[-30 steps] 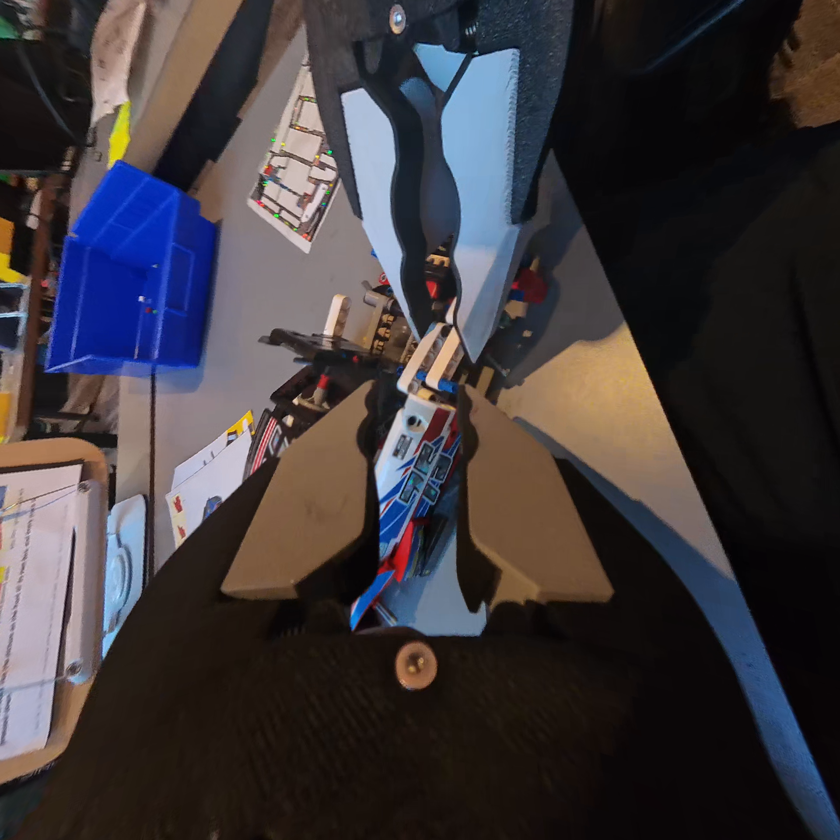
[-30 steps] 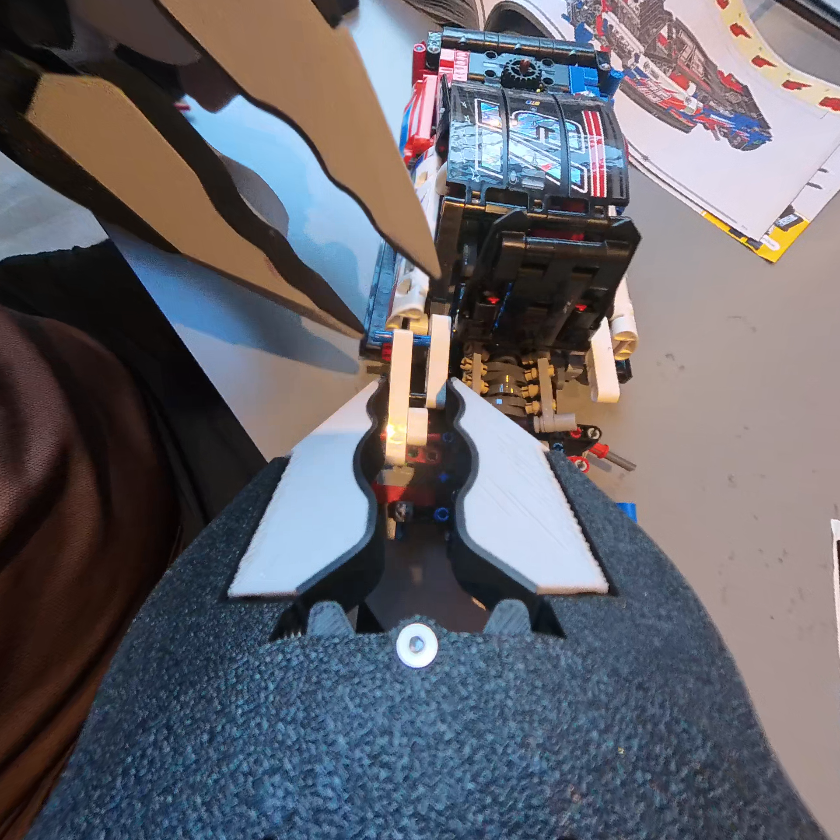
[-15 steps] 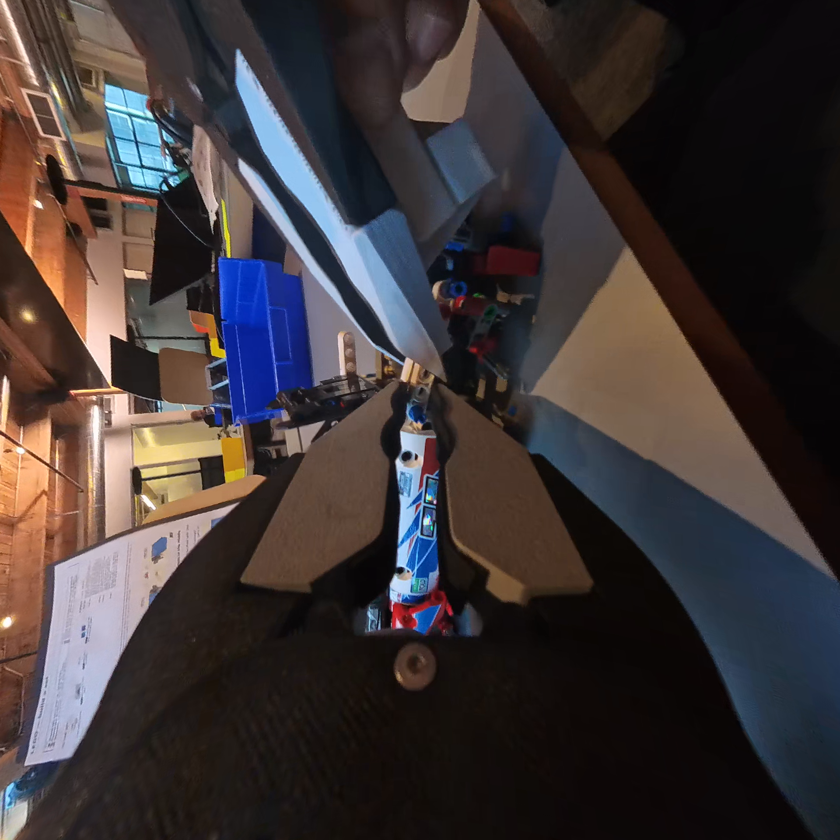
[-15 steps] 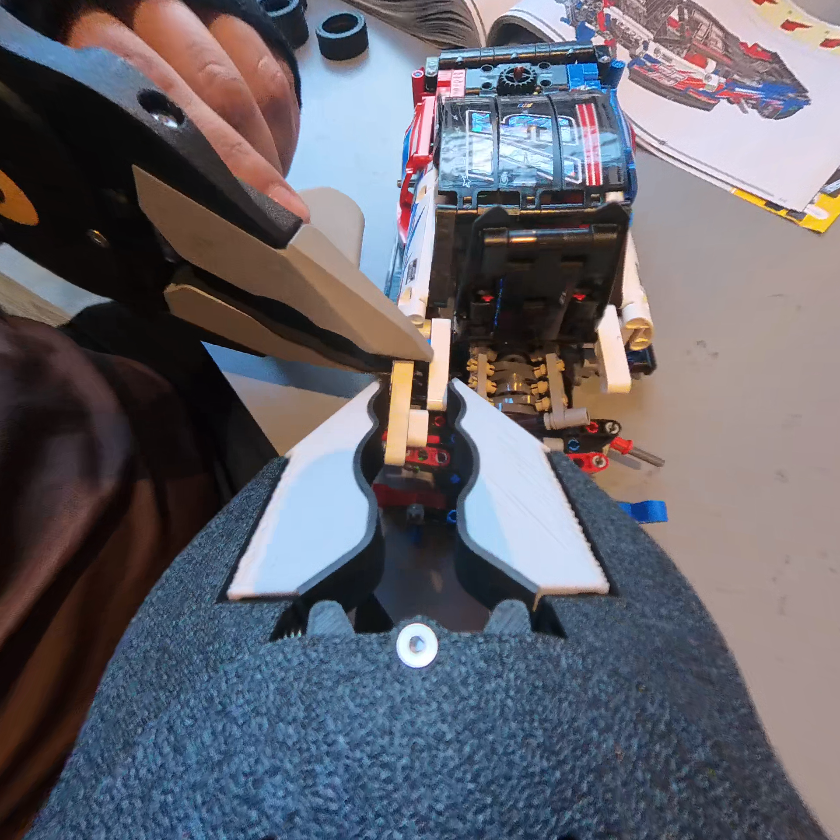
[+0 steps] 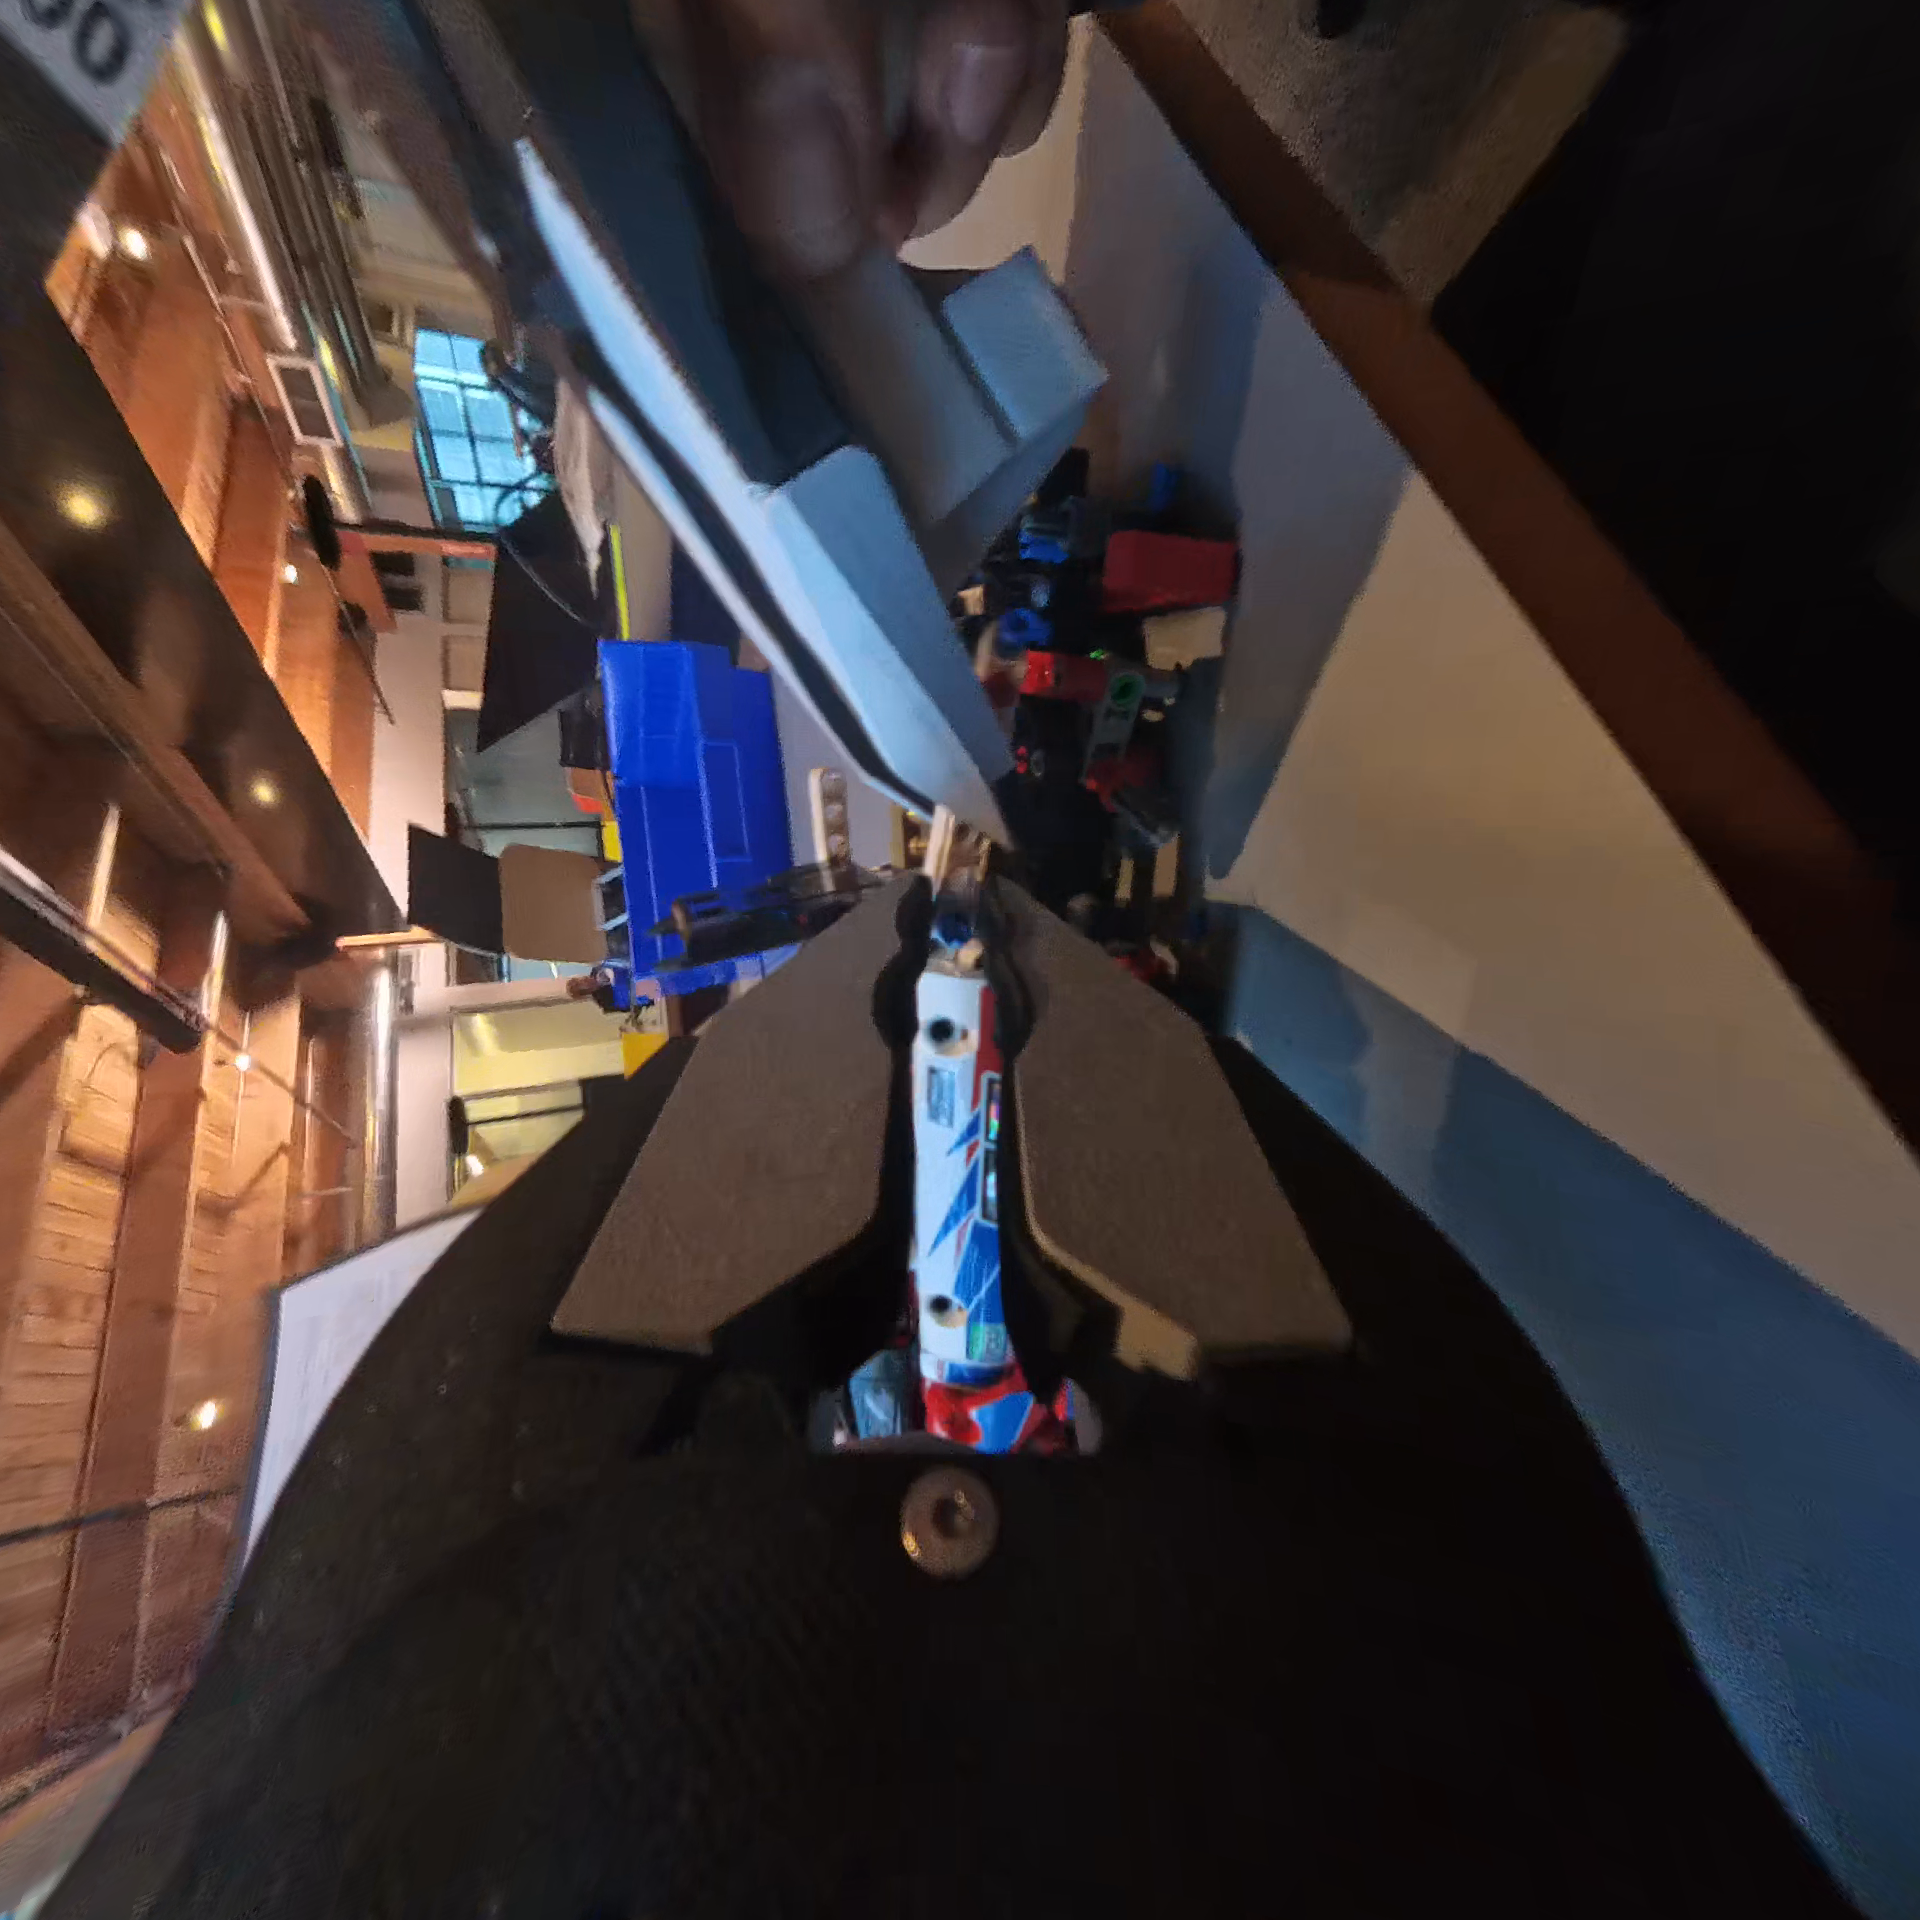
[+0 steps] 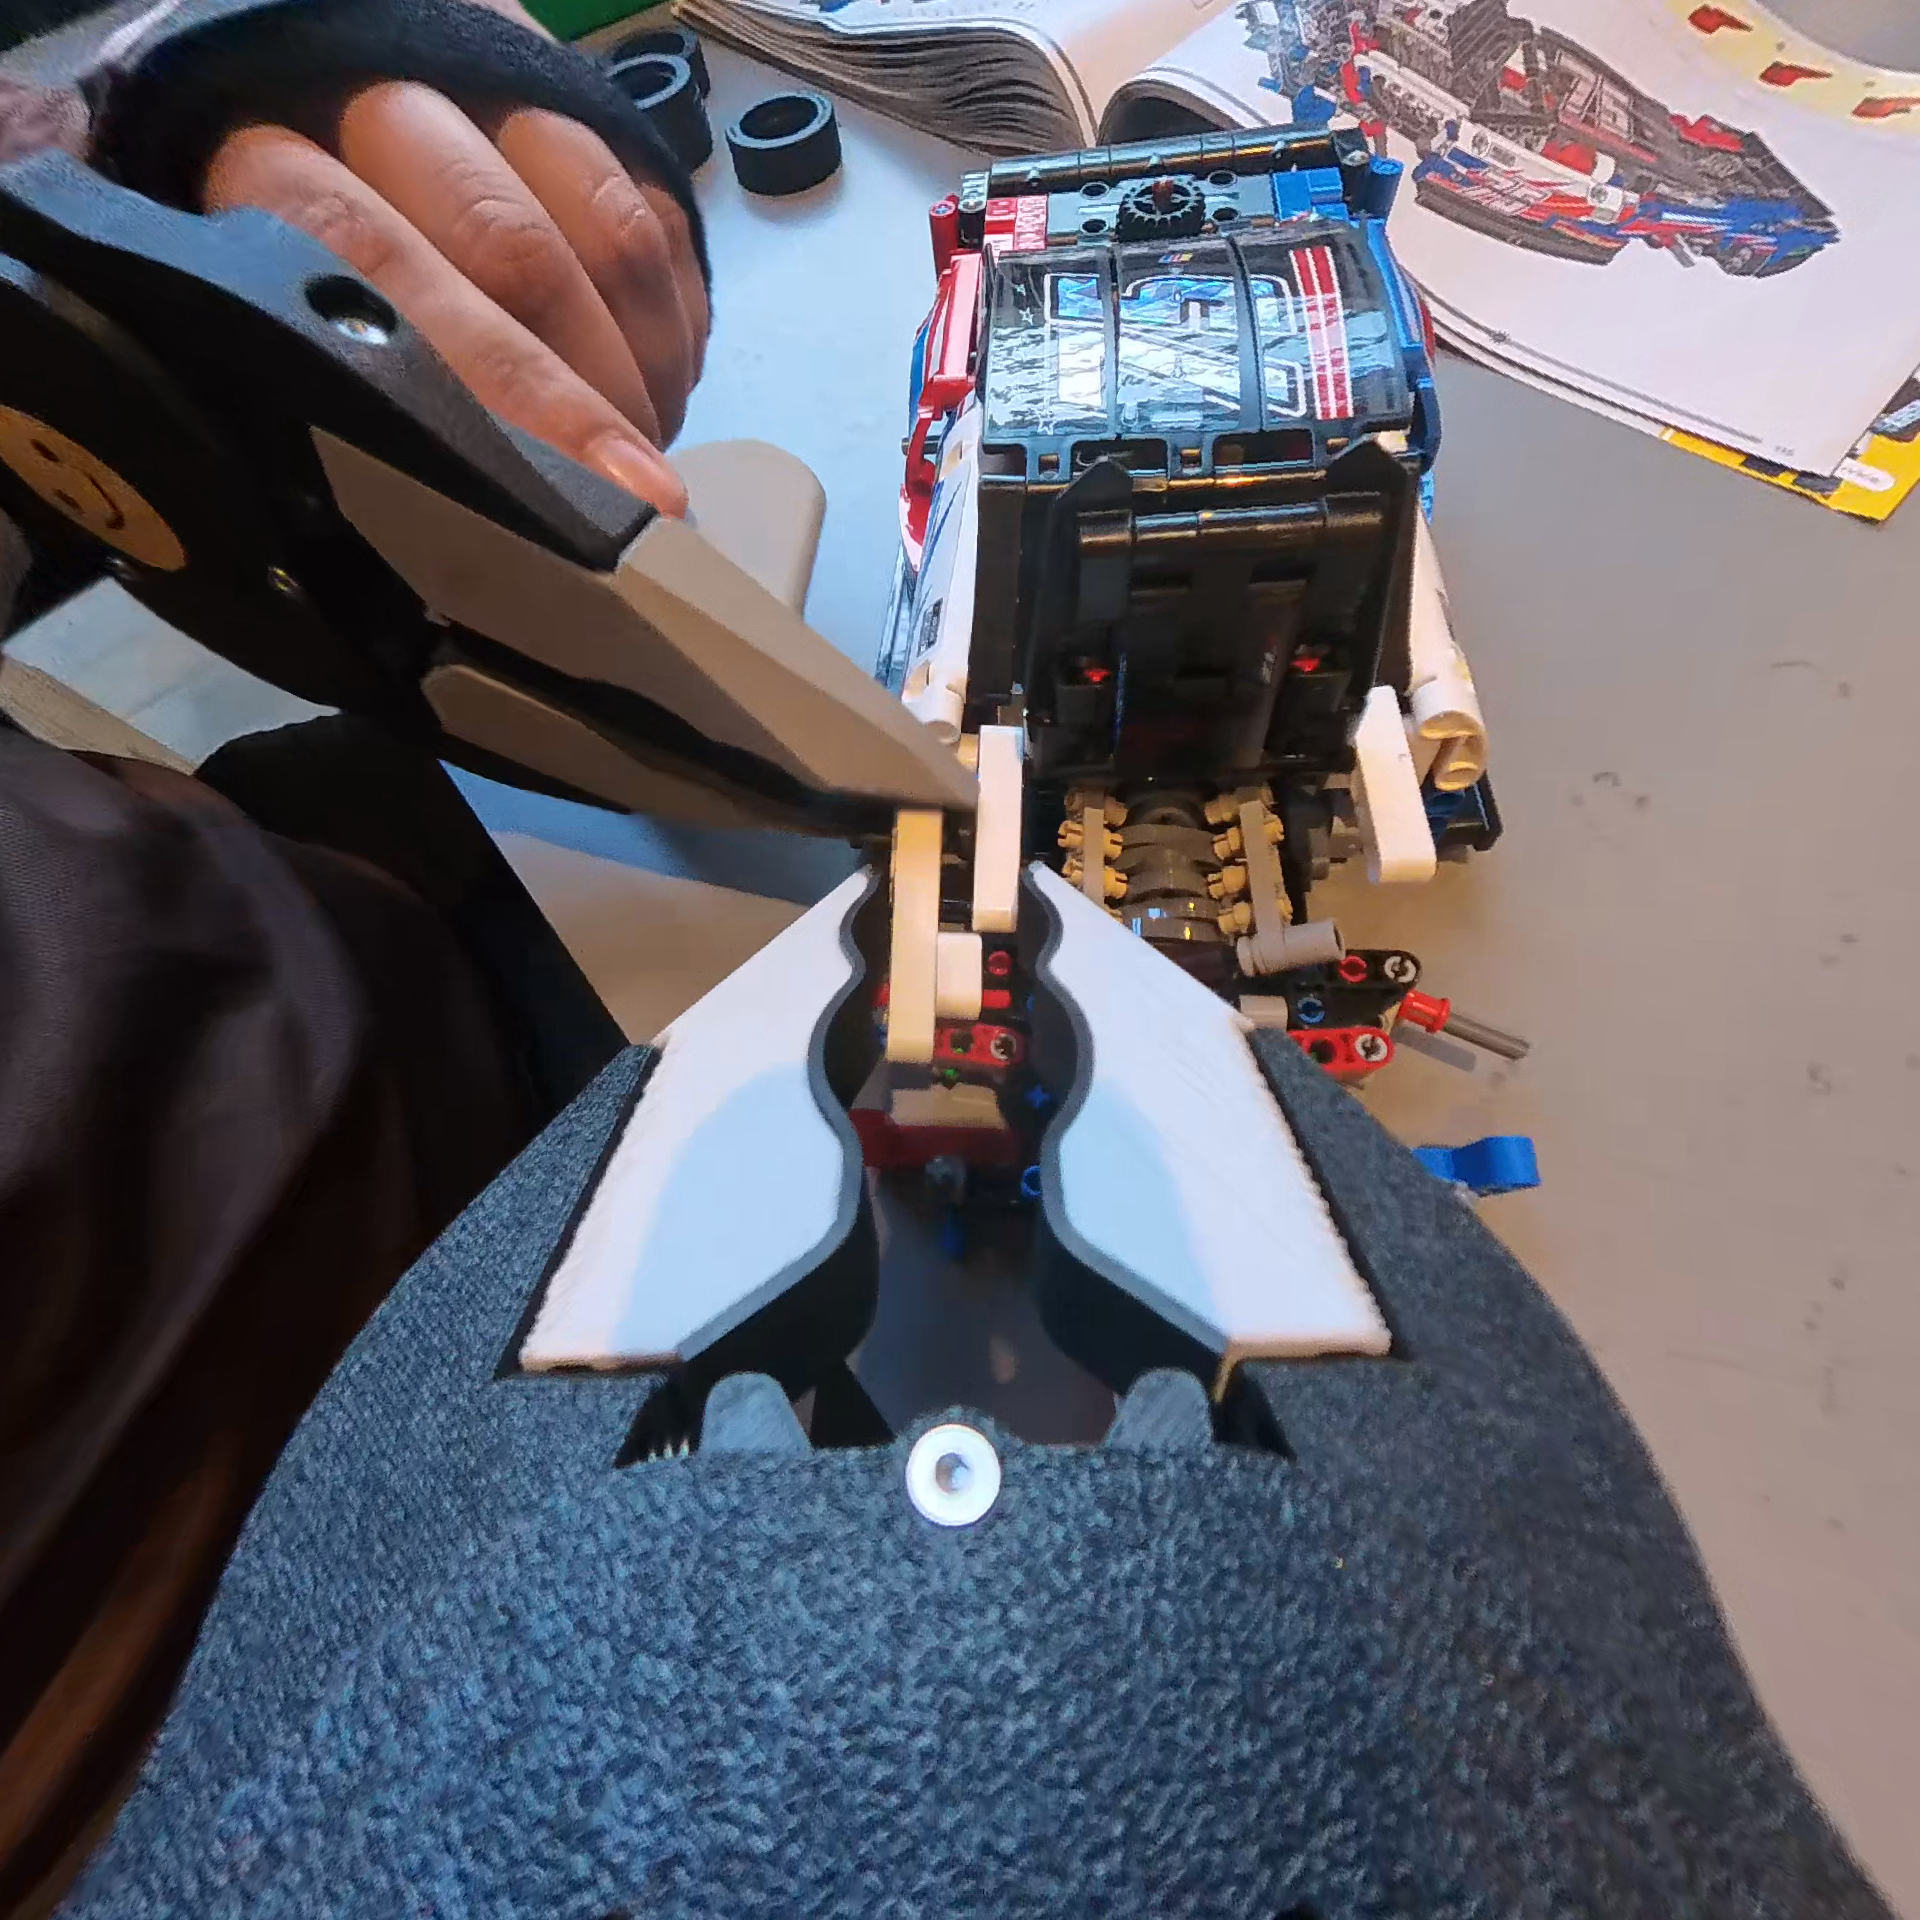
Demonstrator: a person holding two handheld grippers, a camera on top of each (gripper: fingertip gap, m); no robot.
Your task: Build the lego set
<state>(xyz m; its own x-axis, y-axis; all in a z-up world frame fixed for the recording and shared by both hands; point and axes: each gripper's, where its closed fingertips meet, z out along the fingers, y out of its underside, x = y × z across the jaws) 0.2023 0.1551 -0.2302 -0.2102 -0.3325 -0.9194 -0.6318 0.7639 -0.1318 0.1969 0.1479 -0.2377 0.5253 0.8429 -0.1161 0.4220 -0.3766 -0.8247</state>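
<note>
right gripper (image 6: 951,883) sits closest, fingers apart with the white beams (image 6: 940,904) standing in the gap, nothing clearly pinched as far as i can tell. those beams stick out of the near end of the lego car (image 6: 1174,540), which sits on the grey table (image 6: 1662,935) with its long axis running straight away from this claw. left gripper (image 6: 935,795) comes in from the left side, tips squeezed onto the car's white side panel (image 5: 956,1153) right where the beams start, so it's the one bracing the body. my guess is the next push goes along that axis, into the car. further back: loose black tyres (image 6: 779,140) and the open instruction booklet (image 6: 1558,208)
</note>
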